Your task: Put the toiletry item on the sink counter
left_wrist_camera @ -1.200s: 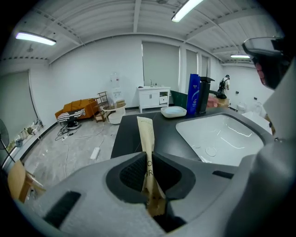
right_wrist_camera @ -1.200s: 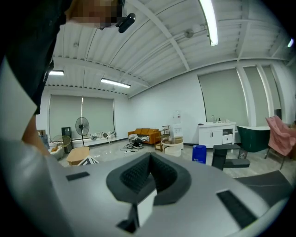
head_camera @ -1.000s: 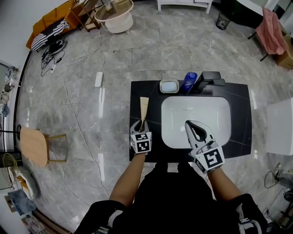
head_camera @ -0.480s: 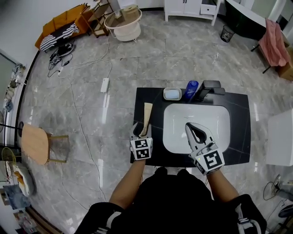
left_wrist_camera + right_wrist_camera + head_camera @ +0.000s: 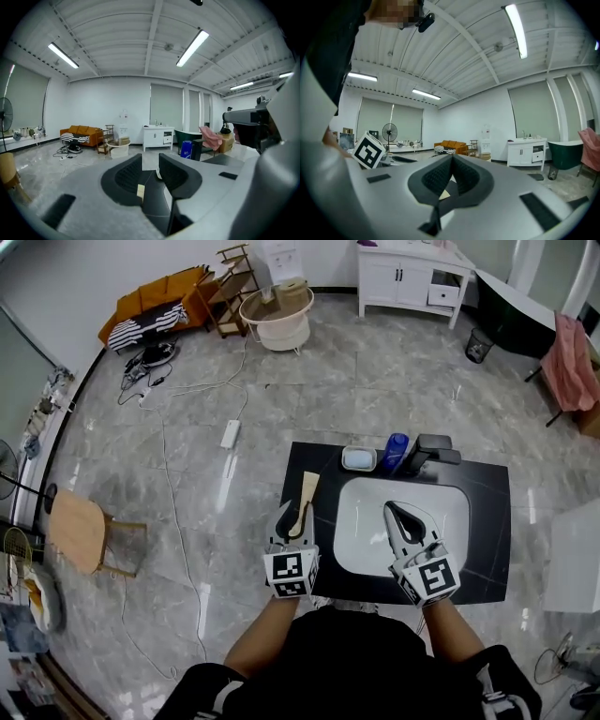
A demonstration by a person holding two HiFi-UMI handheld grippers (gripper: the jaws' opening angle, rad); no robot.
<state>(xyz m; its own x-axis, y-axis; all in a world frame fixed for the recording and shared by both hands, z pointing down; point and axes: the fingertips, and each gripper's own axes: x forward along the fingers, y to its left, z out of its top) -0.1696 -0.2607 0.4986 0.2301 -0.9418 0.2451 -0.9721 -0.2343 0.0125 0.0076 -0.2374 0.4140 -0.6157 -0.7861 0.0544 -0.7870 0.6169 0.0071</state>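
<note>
A pale wooden toiletry item (image 5: 307, 491) lies flat on the left part of the black sink counter (image 5: 487, 521). My left gripper (image 5: 291, 514) hovers at the item's near end. Its jaws stand a little apart and are closing, and the pads press on nothing. In the left gripper view, the left gripper (image 5: 150, 161) shows a clear gap, with a sliver of the pale item (image 5: 140, 190) seen through it. My right gripper (image 5: 396, 512) is shut and empty over the white basin (image 5: 366, 531). In the right gripper view, the right gripper (image 5: 451, 157) has its tips together.
A soap dish (image 5: 358, 458), a blue bottle (image 5: 395, 452) and a black faucet (image 5: 429, 451) line the counter's back edge. On the floor to the left are a wooden stool (image 5: 80, 531), a power strip (image 5: 230, 434) and cables. A white cabinet (image 5: 412, 273) stands far behind.
The head view has drawn back, so the counter sits lower and smaller in frame. The wooden item stays on the counter. Both grippers keep nearly the same places over the counter.
</note>
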